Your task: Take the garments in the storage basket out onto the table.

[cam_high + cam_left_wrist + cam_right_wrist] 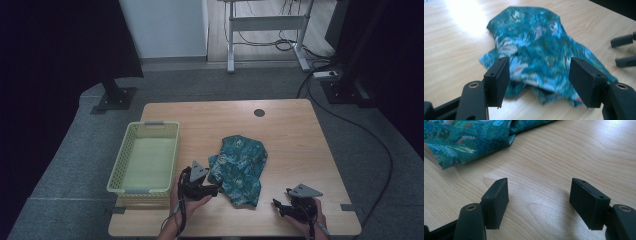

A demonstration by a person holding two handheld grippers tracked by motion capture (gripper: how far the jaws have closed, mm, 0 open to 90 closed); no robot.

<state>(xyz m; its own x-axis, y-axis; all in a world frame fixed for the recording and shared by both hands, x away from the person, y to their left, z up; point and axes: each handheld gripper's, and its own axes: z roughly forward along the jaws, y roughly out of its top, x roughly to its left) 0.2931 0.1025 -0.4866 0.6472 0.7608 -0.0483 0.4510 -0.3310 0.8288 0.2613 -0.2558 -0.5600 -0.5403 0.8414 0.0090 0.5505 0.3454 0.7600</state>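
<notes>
We see a light wooden table (290, 135) on a grey floor, with a round dark grommet hole (259, 113) near its far edge. A pale yellow-green mesh basket (144, 186) sits on the table's left part, its near wall close to the front edge. Next to it, around the middle of the table, lies a crumpled teal patterned cloth (240, 162), flat on the wood and apart from the basket.

We find the left gripper (216, 189) between basket and cloth, pointed right at the cloth's near-left edge; its grey plate sits on top. In the left gripper view its jaws stand wide apart, with the cloth (536, 47) lying just ahead and spreading between them; we cannot tell whether they touch the fabric. The right gripper (275, 204) rests near the front right of the table, clear of the cloth, jaws spread over bare wood. In the right gripper view the cloth (461, 135) edge lies ahead at upper left.
</notes>
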